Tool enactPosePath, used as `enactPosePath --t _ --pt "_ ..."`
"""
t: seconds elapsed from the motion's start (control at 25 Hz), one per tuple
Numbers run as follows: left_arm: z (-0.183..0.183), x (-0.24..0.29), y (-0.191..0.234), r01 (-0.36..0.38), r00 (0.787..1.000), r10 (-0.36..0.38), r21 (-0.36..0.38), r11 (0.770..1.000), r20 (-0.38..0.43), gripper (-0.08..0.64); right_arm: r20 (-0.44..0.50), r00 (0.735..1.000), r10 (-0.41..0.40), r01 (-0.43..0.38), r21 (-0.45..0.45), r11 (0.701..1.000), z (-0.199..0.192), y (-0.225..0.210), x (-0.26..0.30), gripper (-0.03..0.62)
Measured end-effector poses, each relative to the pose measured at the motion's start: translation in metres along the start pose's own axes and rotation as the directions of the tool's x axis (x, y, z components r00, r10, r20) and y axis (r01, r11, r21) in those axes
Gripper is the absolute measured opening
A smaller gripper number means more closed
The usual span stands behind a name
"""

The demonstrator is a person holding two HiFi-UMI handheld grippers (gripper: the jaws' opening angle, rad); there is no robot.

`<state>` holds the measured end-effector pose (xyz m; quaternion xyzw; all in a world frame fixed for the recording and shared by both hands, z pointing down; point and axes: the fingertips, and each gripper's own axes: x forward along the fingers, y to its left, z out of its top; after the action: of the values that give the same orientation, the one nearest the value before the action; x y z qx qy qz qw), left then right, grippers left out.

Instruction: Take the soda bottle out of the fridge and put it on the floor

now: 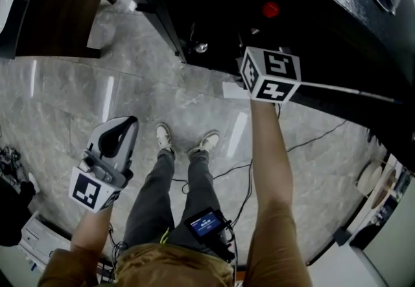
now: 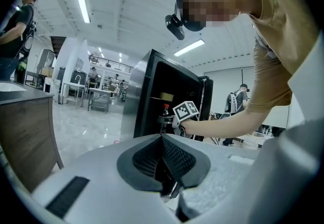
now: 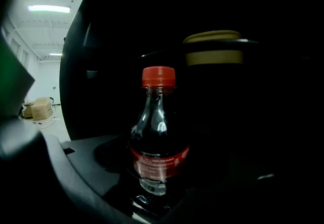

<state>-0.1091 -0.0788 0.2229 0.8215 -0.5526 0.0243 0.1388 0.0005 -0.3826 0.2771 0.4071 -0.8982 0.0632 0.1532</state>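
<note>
The soda bottle (image 3: 158, 137), dark with a red cap and red label, stands upright between the jaws of my right gripper (image 3: 158, 172), which is shut on its lower body inside the dark fridge (image 2: 152, 96). From the head view only the bottle's red cap (image 1: 270, 9) shows, beyond the right gripper's marker cube (image 1: 271, 75). In the left gripper view the cap (image 2: 165, 108) sits beside that cube (image 2: 185, 110) at the fridge opening. My left gripper (image 1: 126, 125) hangs low at the left, shut and holding nothing, with its pads (image 2: 174, 160) pressed together.
A container with a tan lid (image 3: 212, 48) stands behind the bottle in the fridge. Below is grey marble floor (image 1: 78, 91), with cables (image 1: 311, 137) and the person's shoes (image 1: 165, 137). A wooden cabinet (image 1: 61, 7) stands at the upper left. Other people stand in the background.
</note>
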Motion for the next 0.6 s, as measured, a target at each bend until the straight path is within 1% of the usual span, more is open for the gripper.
enactPosePath --t 0.16,0.36,0.6 --pt "0.011 -0.001 -0.005 0.035 0.999 -0.035 -0.018 0.999 0.034 0.002 0.009 1.000 0.003 -0.003 -0.017 1.000 0.009 0.014 -0.025 0.299" --pt "0.012 -0.013 0.000 0.048 0.999 -0.048 0.016 0.999 0.017 0.002 0.011 1.000 0.020 -0.019 -0.048 0.999 0.015 0.040 -0.063 0.299" --pt "0.018 -0.035 0.008 0.071 0.997 -0.071 0.035 0.997 0.005 0.002 0.005 0.999 0.047 -0.046 -0.078 0.996 0.019 0.077 -0.101 0.299"
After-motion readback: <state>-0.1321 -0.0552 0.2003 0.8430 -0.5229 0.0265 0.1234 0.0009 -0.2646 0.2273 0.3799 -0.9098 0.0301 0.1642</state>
